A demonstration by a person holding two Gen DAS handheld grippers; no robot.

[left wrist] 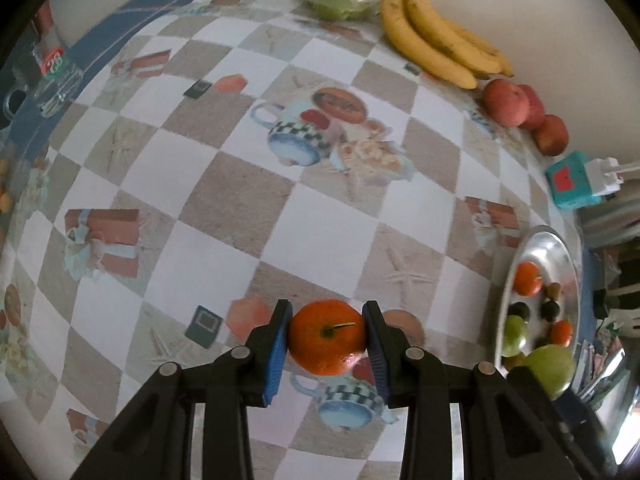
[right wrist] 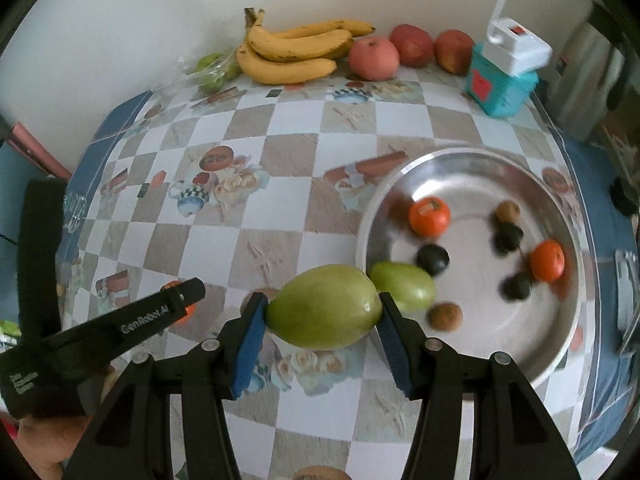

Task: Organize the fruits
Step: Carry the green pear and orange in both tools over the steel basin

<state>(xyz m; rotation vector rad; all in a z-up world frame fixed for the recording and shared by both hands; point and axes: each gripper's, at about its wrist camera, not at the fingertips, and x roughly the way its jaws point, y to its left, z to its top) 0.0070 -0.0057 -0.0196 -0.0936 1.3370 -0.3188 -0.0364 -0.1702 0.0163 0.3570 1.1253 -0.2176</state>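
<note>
Small round orange tangerine (left wrist: 326,336) sat clamped in the left gripper (left wrist: 326,344); the right gripper (right wrist: 324,320) clamped a smooth green oval fruit (right wrist: 324,312). Held only at its tapered ends, the green fruit could have slipped, striking the loose fruit at 3 o'clock in the shiny steel bowl (right wrist: 472,168).

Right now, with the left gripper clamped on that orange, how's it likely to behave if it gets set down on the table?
The orange looks round and smooth, so it would probably roll on the flat tablecloth unless set stem-up. The left gripper holds it only at its two sides, so it may pivot or slip if jolted. Its skin likely gives a little under a hard squeeze.
</note>
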